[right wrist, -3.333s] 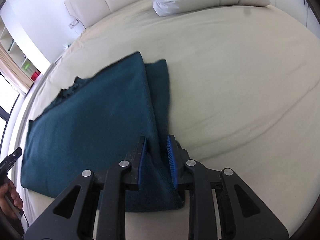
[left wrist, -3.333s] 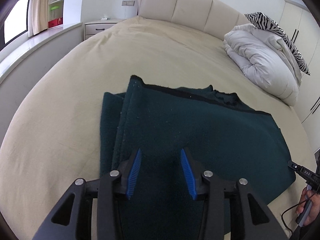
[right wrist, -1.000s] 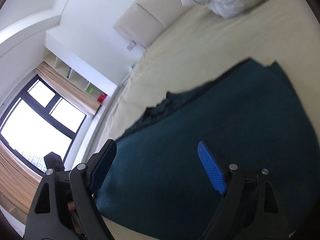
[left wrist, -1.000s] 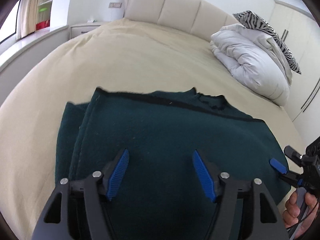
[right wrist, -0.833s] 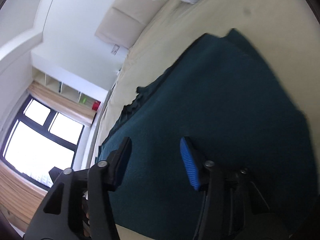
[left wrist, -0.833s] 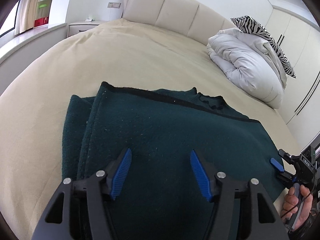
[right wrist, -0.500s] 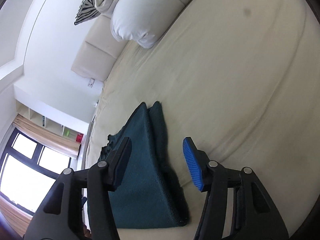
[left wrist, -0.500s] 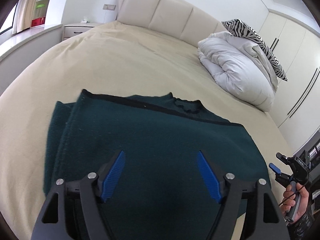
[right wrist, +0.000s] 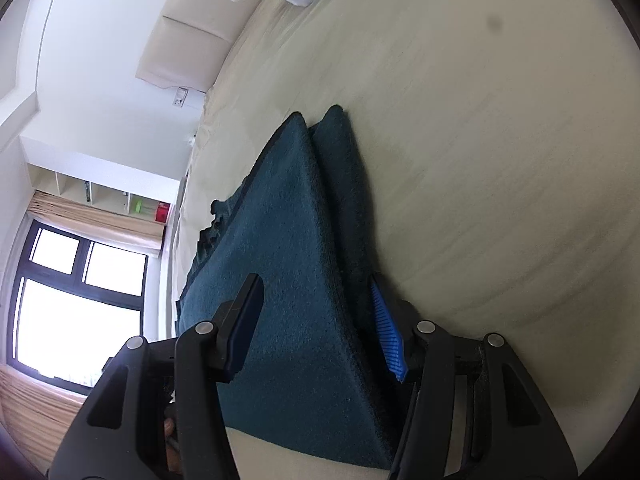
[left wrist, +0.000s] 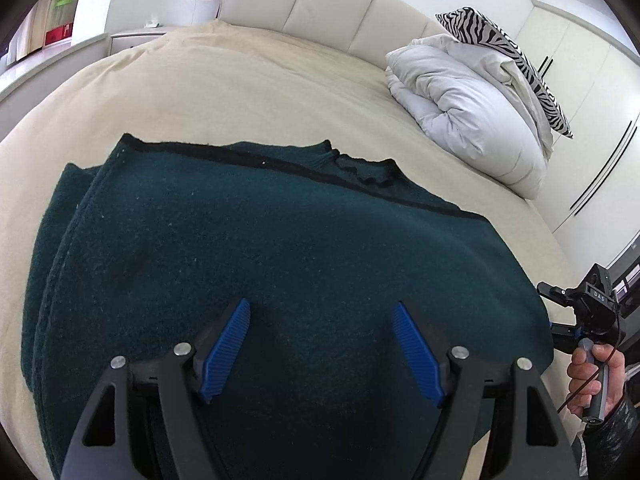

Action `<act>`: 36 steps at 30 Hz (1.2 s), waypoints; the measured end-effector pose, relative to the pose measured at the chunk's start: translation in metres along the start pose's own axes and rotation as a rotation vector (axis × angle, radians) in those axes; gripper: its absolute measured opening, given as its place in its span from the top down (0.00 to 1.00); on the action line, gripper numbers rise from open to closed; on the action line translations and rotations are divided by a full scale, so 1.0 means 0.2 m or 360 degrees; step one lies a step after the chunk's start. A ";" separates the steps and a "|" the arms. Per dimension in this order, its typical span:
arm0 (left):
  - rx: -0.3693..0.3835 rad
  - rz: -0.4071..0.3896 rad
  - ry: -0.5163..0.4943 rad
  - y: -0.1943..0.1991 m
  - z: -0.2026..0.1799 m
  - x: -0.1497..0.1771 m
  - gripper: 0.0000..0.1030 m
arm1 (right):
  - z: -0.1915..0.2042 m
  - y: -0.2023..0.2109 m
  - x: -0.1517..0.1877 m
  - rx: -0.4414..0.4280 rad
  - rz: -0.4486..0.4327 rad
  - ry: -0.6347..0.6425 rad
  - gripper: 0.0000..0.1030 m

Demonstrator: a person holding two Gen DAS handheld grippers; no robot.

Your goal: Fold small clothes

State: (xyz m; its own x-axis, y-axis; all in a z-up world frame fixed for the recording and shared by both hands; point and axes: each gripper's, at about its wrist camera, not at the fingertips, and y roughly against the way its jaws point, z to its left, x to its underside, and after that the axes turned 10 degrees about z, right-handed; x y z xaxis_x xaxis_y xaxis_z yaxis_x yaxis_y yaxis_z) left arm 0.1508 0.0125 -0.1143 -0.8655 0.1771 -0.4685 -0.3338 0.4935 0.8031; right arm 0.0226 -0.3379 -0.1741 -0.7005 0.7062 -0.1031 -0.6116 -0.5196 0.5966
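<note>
Dark green garment [left wrist: 280,264] lies folded on the bed [left wrist: 240,92]. Left claw [left wrist: 320,352] spread above it; right claw [right wrist: 316,324] straddles its edge (apparently unpinched, jaws just narrowed). Grip all layers squarely.

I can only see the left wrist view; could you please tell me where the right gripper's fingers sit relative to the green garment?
Observer: The right gripper straddles the side edge of the dark green garment. One finger is over the top and the blue pad is down beside the edge. Its jaws have just been closing.
Operator: Thank you. Are they squeezing the fabric?
Observer: Not visibly. The fabric between them lies flat and unbunched.
Operator: What does that edge look like?
Observer: Two folded flaps run side by side, and the outer flap lies lower, on the sheet.
</note>
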 end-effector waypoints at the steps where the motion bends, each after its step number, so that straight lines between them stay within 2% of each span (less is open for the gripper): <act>1: -0.0001 0.0004 0.0001 0.00 0.00 0.00 0.26 | 0.00 0.00 0.00 -0.0037 0.0026 -0.0004 0.49; 3: -0.0021 0.0018 -0.0012 -0.01 -0.01 0.00 0.26 | 0.02 -0.03 0.00 -0.0103 0.0100 0.0017 0.49; 5: -0.0021 0.0030 -0.0012 -0.02 -0.01 -0.01 0.26 | 0.04 -0.06 0.01 -0.0108 0.0151 0.0038 0.49; 8: -0.0006 0.0045 0.0006 -0.02 -0.01 -0.02 0.26 | 0.02 -0.10 -0.01 -0.0133 0.0161 -0.0003 0.55; 10: -0.0004 0.0056 0.0011 -0.02 0.00 -0.02 0.26 | 0.01 -0.11 -0.02 -0.0105 0.0159 -0.0033 0.73; 12: 0.0000 0.0063 0.0017 -0.02 0.00 -0.02 0.26 | 0.00 -0.14 -0.02 -0.0059 0.0148 -0.0039 0.82; 13: 0.0009 0.0066 0.0024 -0.02 0.01 -0.02 0.26 | 0.00 -0.13 -0.02 -0.0059 0.0134 -0.0044 0.84; 22: 0.0065 0.0095 0.0050 -0.01 0.04 -0.03 0.26 | 0.05 -0.07 -0.01 0.0107 -0.0052 -0.0074 0.87; 29: 0.0086 0.0095 0.0059 -0.01 0.05 -0.03 0.26 | 0.07 -0.04 -0.02 0.0231 -0.0059 -0.0019 0.88; 36: 0.0081 0.0100 0.0081 -0.01 0.04 -0.04 0.26 | 0.07 -0.02 0.00 0.0272 -0.0082 0.0011 0.88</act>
State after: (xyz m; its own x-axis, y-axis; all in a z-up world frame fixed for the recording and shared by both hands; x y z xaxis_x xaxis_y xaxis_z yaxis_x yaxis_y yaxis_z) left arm 0.1609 0.0178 -0.1152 -0.9026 0.1662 -0.3971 -0.2596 0.5258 0.8100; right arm 0.0297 -0.3294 -0.1646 -0.6727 0.7262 -0.1420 -0.5757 -0.3931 0.7170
